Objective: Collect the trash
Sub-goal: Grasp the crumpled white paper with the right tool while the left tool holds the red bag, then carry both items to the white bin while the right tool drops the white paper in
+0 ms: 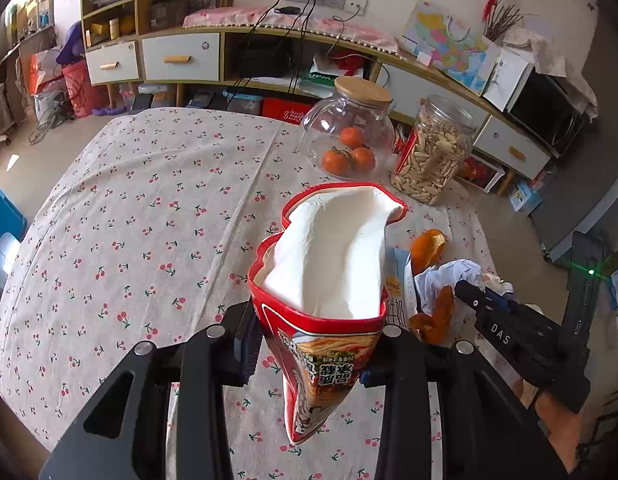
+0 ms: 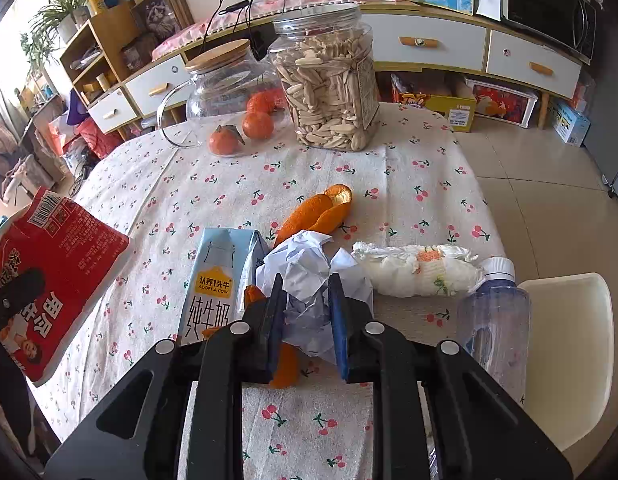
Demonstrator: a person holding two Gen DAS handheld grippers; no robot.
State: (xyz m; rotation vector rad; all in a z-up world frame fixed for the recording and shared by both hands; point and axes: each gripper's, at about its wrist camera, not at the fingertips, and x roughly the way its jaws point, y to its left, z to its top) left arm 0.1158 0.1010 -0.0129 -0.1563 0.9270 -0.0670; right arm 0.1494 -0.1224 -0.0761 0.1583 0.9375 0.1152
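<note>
Right gripper [image 2: 307, 312]: fingers set either side of the crumpled paper [image 2: 305, 276], which lies directly ahead between them; whether they are already pinching it cannot be told. Left gripper [image 1: 317, 344]: clamped on the red bag [image 1: 329, 256], held mouth-up with its white lining open. The bag lies to the left of the right gripper, above the table [image 2: 213, 184]; the paper's likely path runs leftward to that mouth. Carton [image 2: 217, 280] just left of the paper, peel [image 2: 321, 212] beyond, tissue [image 2: 417, 270] and bottle [image 2: 493, 312] to the right.
</note>
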